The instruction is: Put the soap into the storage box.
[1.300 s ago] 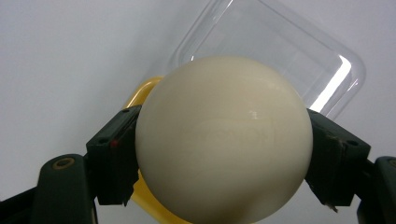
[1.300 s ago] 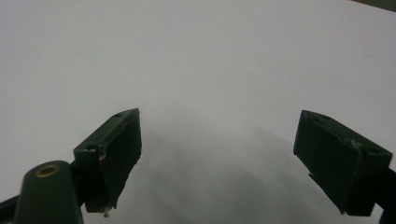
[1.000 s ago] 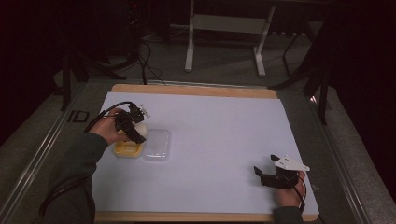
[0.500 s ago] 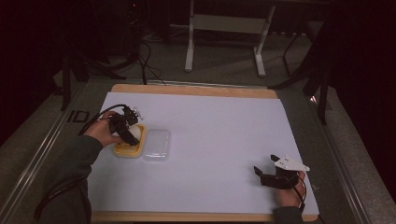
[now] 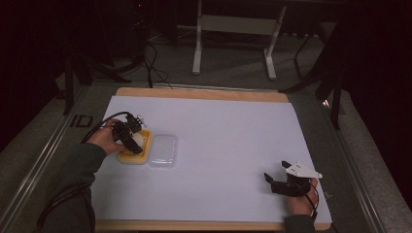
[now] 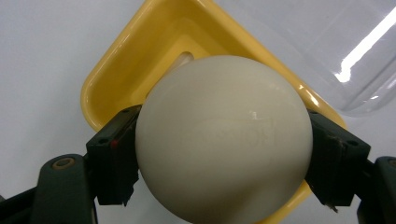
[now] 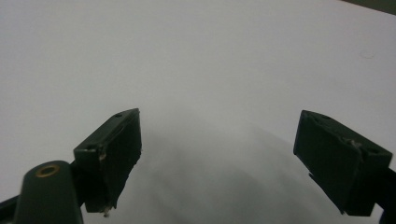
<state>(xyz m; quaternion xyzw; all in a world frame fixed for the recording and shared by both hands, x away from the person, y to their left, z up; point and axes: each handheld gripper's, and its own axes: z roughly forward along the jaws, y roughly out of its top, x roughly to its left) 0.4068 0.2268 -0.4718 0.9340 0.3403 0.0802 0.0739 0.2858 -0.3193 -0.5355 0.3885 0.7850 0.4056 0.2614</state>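
A cream white ball [image 6: 224,135] is clamped between the two black jaws of my left gripper [image 6: 224,154], just above a yellow square dish [image 6: 135,60]. In the high view the left gripper [image 5: 133,141] hangs over that yellow dish [image 5: 127,158] at the left of the white table sheet, with the ball [image 5: 139,139] partly hidden by the jaws. My right gripper [image 5: 273,182] rests near the front right of the sheet. Its jaws stand wide apart with nothing between them, as the right gripper [image 7: 217,158] view confirms.
A clear plastic lid [image 5: 163,151] lies flat just right of the yellow dish, and shows as a clear lid [image 6: 327,46] in the left gripper view. The white sheet [image 5: 218,131] covers a wooden board [image 5: 194,93]. A metal stand's legs rise beyond the table.
My left gripper has shifted slightly toward the front and down over the yellow dish, still holding the ball. The right gripper has not moved.
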